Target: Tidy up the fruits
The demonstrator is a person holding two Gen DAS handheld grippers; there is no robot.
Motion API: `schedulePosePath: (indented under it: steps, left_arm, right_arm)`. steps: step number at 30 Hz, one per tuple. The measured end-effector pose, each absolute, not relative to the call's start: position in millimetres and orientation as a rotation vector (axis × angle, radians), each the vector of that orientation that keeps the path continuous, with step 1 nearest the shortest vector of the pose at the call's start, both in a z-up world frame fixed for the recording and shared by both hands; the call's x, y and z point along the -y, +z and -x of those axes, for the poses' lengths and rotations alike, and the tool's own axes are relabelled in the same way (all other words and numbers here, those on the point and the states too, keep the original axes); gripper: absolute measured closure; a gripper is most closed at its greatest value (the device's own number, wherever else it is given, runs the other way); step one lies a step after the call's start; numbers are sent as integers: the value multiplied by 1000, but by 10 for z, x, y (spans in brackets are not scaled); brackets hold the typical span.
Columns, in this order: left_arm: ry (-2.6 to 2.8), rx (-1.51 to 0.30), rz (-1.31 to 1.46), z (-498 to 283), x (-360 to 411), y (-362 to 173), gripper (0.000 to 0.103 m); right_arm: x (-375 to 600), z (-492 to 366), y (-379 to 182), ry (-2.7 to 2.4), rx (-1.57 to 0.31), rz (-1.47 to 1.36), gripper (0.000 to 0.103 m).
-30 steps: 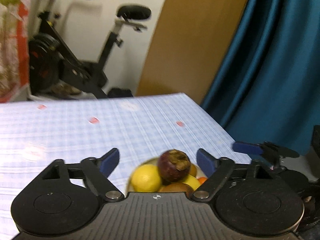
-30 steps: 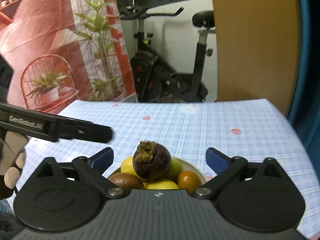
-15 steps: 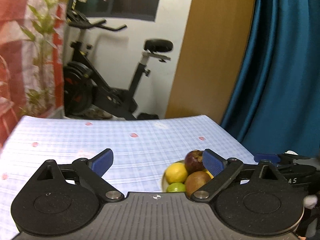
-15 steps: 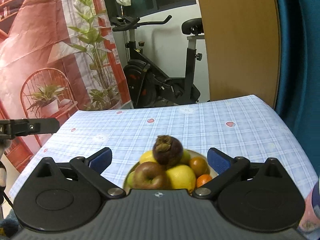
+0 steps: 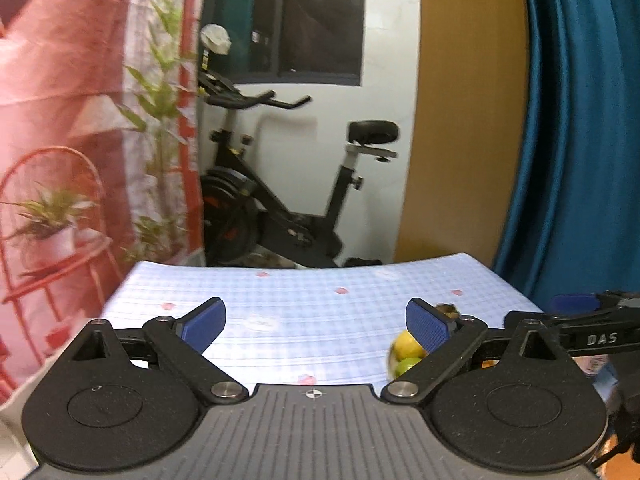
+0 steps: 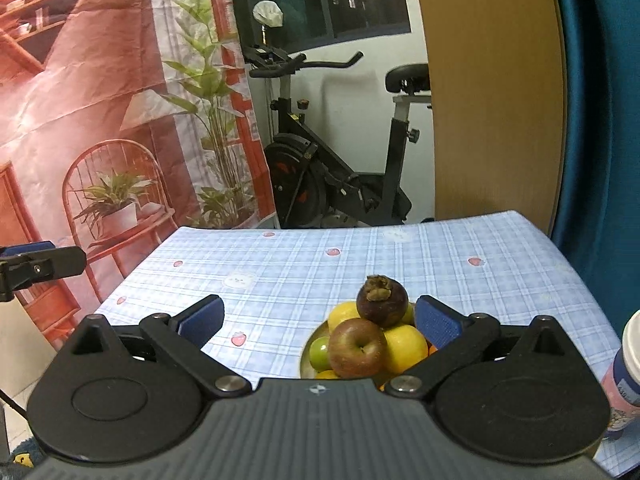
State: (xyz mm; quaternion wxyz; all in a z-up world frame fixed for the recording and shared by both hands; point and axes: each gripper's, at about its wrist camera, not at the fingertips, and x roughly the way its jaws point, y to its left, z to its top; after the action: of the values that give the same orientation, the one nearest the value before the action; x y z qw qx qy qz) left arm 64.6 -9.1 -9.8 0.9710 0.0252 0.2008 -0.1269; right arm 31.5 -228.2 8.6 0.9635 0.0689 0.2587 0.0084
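Pulled back and swung left since a second ago: left gripper (image 5: 314, 322), then right over the fruit pile, now off to its side, jaws having just been opening and spread wide on nothing, only bare cloth between the blue pads. Drawn back and lifted too: right gripper (image 6: 318, 318), more of the pile now showing, tongs spread wide and empty, right pad in front of the pile's edge.

Largest first. Table (image 6: 500, 264) under a smooth blue-and-white checked cloth dotted with small pink strawberries, flat and mostly bare. Near its front edge, a shallow round metal bowl (image 6: 310, 354), dull and shiny at the rim, heaped in a stack. At far right, a pink and blue cup (image 6: 630, 364) with a white lid. In the pile: a waxy red apple (image 6: 354, 346) at front, a smooth yellow lemon (image 6: 404, 346) beside it, another yellow fruit (image 6: 343, 314) behind, a green lime (image 6: 319, 352) at left, orange slivers low at the sides. On top, a dark purple mangosteen (image 6: 382, 300), round, leathery, with a rough brown cap.

Judged near done or done: every visible fruit gathered in the bowl, none loose on the cloth, both tongs clear. Perhaps left: checking the top-heavy stack for rolling.
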Motion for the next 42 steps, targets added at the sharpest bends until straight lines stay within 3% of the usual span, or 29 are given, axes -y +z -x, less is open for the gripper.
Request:
schedulePosePath:
  steps: [42]
  left_arm:
    - [-182,-359,-41,-394,45,52,3]
  right_arm:
    - [2126,-174,253,34,-498,-88,0]
